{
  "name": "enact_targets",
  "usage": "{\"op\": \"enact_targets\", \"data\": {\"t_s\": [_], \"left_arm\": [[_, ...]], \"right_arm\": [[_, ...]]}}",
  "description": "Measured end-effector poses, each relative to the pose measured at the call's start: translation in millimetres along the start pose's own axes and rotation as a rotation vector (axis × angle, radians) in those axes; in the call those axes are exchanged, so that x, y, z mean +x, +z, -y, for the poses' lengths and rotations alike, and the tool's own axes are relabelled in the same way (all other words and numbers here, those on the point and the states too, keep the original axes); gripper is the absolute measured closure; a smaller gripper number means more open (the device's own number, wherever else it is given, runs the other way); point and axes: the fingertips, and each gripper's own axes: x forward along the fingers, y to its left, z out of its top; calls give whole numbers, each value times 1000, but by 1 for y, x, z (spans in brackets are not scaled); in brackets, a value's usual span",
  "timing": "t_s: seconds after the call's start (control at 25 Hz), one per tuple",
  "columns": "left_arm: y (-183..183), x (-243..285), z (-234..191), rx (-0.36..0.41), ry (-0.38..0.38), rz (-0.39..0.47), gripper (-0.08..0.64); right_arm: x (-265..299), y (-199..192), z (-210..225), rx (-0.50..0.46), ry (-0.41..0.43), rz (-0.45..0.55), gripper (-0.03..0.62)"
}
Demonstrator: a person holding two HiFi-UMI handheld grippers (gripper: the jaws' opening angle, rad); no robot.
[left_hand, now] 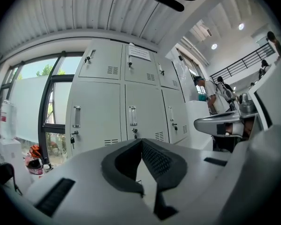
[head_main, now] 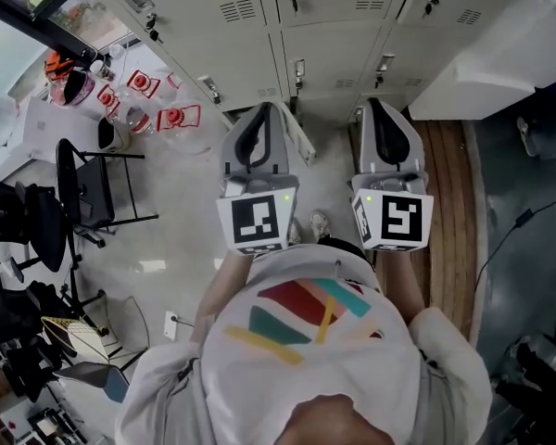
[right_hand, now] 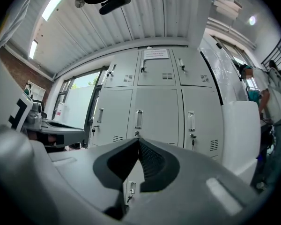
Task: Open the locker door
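From the head view: holding left tongs (head_main: 262,109) and right tongs (head_main: 378,108) side by side, well short of the locker bank (head_main: 334,17), aimed at it.

In the left gripper view: pressed together, pinching nothing. Facing the bank's lower middle locker door (left_hand: 145,102), shut, with an upright handle (left_hand: 132,115) at its left edge.

In the right gripper view: likewise pressed together, empty, pointing at the bank's lower row.

Probably thin sheet steel: stiff, light, hinged, slick with paint. Best to take hold at the handle and pull.

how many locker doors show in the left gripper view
6 locker doors: top row left, middle, right; row below left, middle, right. More may be hidden behind the left gripper.
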Motion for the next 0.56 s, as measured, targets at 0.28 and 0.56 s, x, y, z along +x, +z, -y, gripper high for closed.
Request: {"op": "enact_targets", "data": {"t_s": [0.28,0.56], "left_arm": [[8,-3,-7,18,33,14,545],[9,4,-10,21,38,8,545]], "right_arm": [[0,-8,3,36,-10,-6,588],[7,-14,0,36,14,-24,588]]}}
